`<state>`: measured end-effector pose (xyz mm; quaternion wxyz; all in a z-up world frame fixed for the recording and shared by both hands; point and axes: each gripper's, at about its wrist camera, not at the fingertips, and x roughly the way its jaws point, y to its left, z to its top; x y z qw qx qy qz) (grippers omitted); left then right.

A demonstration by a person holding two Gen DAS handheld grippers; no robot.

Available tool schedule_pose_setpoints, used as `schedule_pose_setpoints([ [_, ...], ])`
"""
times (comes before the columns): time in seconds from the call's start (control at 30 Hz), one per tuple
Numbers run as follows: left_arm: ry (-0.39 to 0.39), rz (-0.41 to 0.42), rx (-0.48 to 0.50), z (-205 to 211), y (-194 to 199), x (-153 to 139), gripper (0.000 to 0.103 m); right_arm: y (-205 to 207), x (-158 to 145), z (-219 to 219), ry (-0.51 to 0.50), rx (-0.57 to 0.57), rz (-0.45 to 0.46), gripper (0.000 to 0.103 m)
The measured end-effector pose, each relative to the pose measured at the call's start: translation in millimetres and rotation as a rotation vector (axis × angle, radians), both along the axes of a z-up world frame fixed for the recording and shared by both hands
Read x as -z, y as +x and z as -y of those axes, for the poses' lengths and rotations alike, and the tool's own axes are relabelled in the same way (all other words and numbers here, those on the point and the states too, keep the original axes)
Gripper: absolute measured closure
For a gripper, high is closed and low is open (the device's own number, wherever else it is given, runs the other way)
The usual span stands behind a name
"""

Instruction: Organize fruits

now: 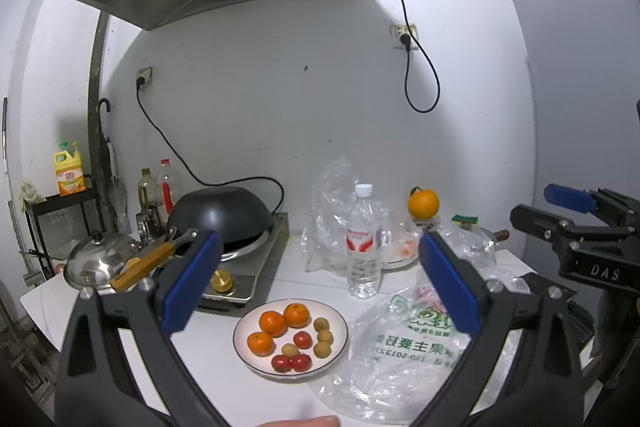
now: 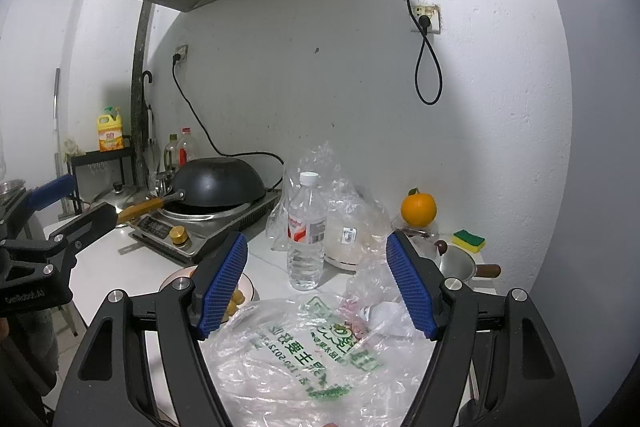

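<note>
A white plate (image 1: 338,319) on the counter holds three small oranges (image 1: 273,323), three red tomatoes (image 1: 302,339) and several small yellow-green fruits (image 1: 325,336). A clear plastic bag with green print (image 1: 404,355) lies right of the plate; it also shows in the right wrist view (image 2: 320,359). My left gripper (image 1: 320,287) is open and empty above the plate. My right gripper (image 2: 318,287) is open and empty above the bag. The plate's rim (image 2: 248,287) shows partly behind the right gripper's left finger. A large orange (image 1: 423,203) sits at the back right.
A water bottle (image 1: 363,243) stands behind the plate, with crumpled clear bags (image 1: 328,195) beside it. A stove with an upturned black wok (image 1: 224,215) and a steel lid (image 1: 100,259) is at the left. A sponge (image 2: 469,239) and a small pan (image 2: 460,263) are at the right.
</note>
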<state>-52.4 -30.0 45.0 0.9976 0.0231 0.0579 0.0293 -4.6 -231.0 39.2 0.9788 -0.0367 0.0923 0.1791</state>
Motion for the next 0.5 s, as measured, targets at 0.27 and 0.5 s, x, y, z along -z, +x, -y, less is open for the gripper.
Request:
schedule_pose_setpoints([
  [0.27, -0.005, 0.004, -0.004, -0.6, -0.7, -0.3, 0.003, -0.5, -1.3, -2.0, -0.011, 0.000, 0.003, 0.028],
  [0.5, -0.009, 0.009, -0.010, -2.0, -3.2, -1.2, 0.003, -2.8, -2.3, -3.4, -0.012, -0.005, 0.010, 0.028],
])
